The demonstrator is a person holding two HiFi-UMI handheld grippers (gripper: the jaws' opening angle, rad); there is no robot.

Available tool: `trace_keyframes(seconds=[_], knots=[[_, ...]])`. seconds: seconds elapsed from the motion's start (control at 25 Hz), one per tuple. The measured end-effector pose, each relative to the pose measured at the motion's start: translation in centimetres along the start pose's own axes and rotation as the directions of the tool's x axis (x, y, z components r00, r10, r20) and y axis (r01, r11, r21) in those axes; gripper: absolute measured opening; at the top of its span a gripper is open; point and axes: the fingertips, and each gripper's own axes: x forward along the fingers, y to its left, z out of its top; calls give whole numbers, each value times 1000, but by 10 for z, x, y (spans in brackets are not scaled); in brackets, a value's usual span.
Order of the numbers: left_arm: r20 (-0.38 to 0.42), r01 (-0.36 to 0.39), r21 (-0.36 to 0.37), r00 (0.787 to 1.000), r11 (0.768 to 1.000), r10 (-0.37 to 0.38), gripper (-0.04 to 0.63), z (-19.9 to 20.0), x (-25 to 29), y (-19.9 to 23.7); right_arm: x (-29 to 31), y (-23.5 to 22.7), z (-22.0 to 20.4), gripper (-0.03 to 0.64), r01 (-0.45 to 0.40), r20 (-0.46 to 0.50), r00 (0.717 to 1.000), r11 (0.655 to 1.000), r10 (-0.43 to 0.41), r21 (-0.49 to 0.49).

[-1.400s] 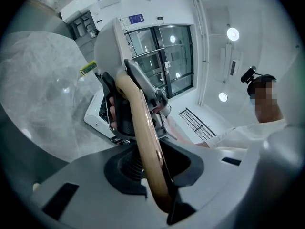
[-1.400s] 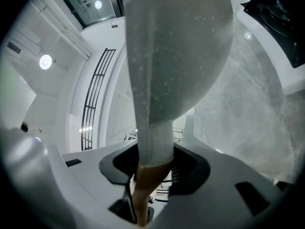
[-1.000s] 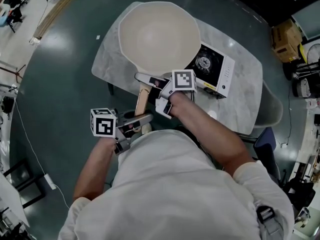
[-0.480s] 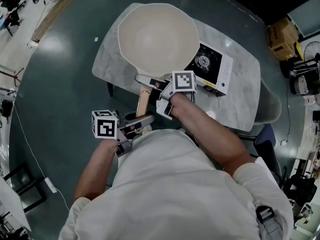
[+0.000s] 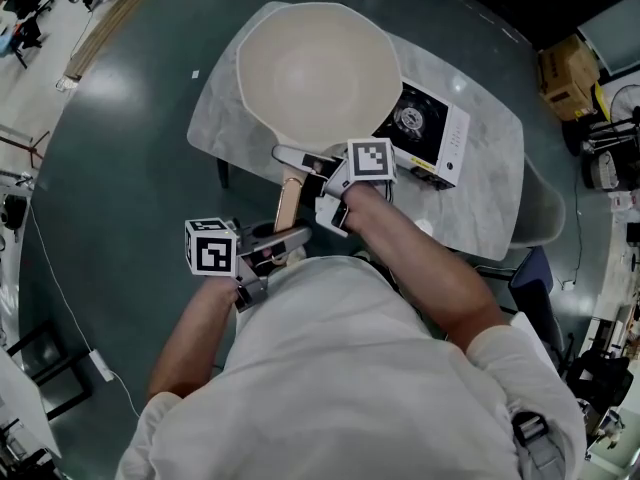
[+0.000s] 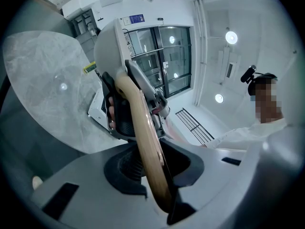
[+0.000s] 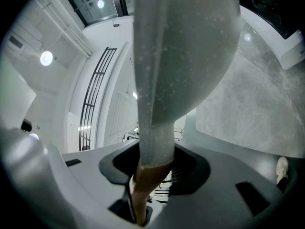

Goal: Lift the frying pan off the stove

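Note:
The cream frying pan (image 5: 318, 73) hangs above the grey marble table (image 5: 480, 198), to the left of the white stove (image 5: 425, 133), whose burner shows uncovered. Both grippers hold its wooden handle (image 5: 287, 200). My right gripper (image 5: 310, 173) is shut on the handle where the wood meets the pan's neck. My left gripper (image 5: 285, 240) is shut on the handle's near end. In the left gripper view the handle (image 6: 145, 147) runs up between the jaws to the pan (image 6: 112, 46). In the right gripper view the pan's speckled underside (image 7: 190, 42) rises from the clamped handle (image 7: 143, 185).
The stove (image 7: 281, 23) sits near the table's right side. A cardboard box (image 5: 570, 78) and other gear stand on the dark floor at the right. A grey seat (image 5: 540, 218) stands beyond the table's right edge. A person in white (image 6: 248, 132) appears in the left gripper view.
Both grips on the handle are unchanged. The pan has drifted only slightly, and a little more of the stove top shows beside it.

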Motion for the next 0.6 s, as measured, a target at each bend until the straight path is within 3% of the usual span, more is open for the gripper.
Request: trace_keyframes(seconds=[0.6], knots=[[25, -7, 6, 1000, 1000, 7, 101, -1, 2, -3, 0, 4, -3, 176, -15, -26, 1000, 1000, 15, 1]])
